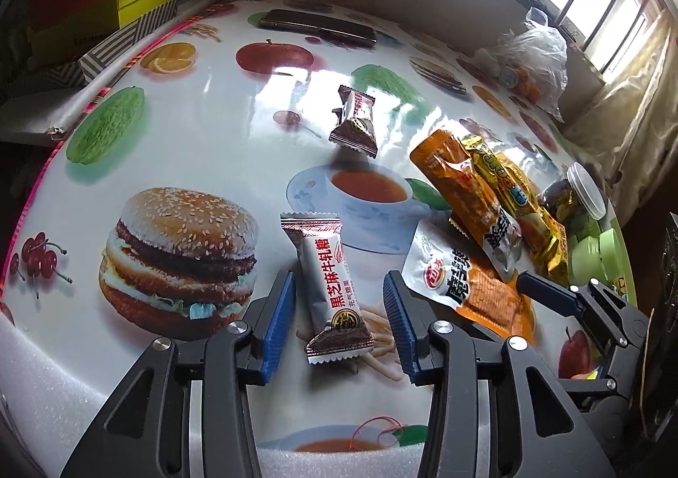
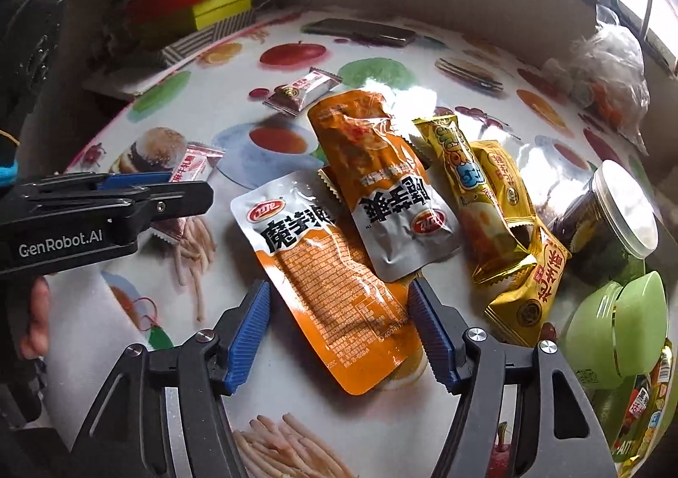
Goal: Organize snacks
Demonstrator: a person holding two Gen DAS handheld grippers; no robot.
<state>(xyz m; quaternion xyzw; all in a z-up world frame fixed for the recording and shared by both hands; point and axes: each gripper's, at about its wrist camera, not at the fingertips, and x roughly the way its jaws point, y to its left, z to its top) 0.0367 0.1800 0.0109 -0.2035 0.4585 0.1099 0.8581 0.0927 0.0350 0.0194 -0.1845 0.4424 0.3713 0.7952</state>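
Note:
My left gripper (image 1: 339,287) is open around a white and brown nougat candy (image 1: 330,287) that lies on the table; the jaws stand apart from it on both sides. A second such candy (image 1: 355,118) lies farther back. My right gripper (image 2: 339,300) is open over an orange and white konjac packet (image 2: 326,270) lying flat. A second orange packet (image 2: 381,185) overlaps it. Two yellow snack packets (image 2: 487,198) lie to the right. The left gripper also shows in the right wrist view (image 2: 169,190), low over its candy (image 2: 193,164).
A clear jar with a white lid (image 2: 610,215) and a green jar (image 2: 614,325) lie at the right. A plastic bag (image 2: 606,75) sits at the far right. A phone (image 1: 318,26) lies at the back. Stacked boxes (image 1: 106,3) stand beyond the left edge.

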